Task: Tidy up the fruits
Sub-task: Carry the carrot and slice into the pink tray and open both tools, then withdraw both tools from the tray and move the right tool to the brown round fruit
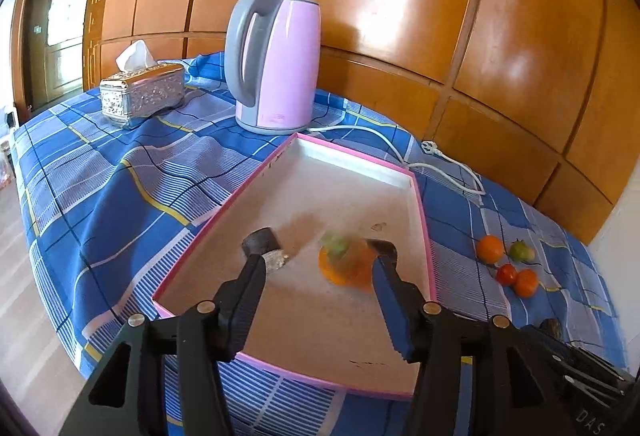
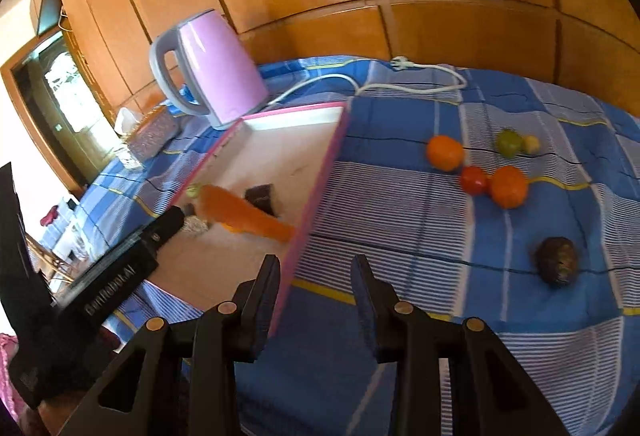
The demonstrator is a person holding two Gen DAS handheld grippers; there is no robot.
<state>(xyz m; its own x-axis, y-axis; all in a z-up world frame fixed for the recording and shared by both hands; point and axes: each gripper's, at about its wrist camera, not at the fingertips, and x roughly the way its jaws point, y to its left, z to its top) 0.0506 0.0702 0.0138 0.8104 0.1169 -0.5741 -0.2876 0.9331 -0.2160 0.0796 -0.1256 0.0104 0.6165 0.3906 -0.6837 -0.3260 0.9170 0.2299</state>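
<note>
A pink-rimmed white tray (image 1: 420, 196) lies on the blue checked cloth; it also shows in the right wrist view (image 2: 316, 192). My left gripper (image 1: 320, 256) is open above the tray. A blurred orange carrot (image 1: 344, 264) with a green top is between its fingers, apparently loose; it also shows in the right wrist view (image 2: 244, 214). A dark object (image 1: 262, 241) with foil sits in the tray. My right gripper (image 2: 316, 268) is open and empty over the tray's near right rim. Two oranges (image 2: 445, 152) (image 2: 509, 186), a red tomato (image 2: 473, 180), a green fruit (image 2: 509, 143) and a dark avocado (image 2: 557, 266) lie on the cloth at right.
A pink electric kettle (image 1: 276, 64) stands behind the tray, its white cord (image 1: 440, 160) trailing right to a plug. A silver tissue box (image 1: 142, 94) sits at the back left. A wooden panelled wall backs the table. The table edge drops off at left.
</note>
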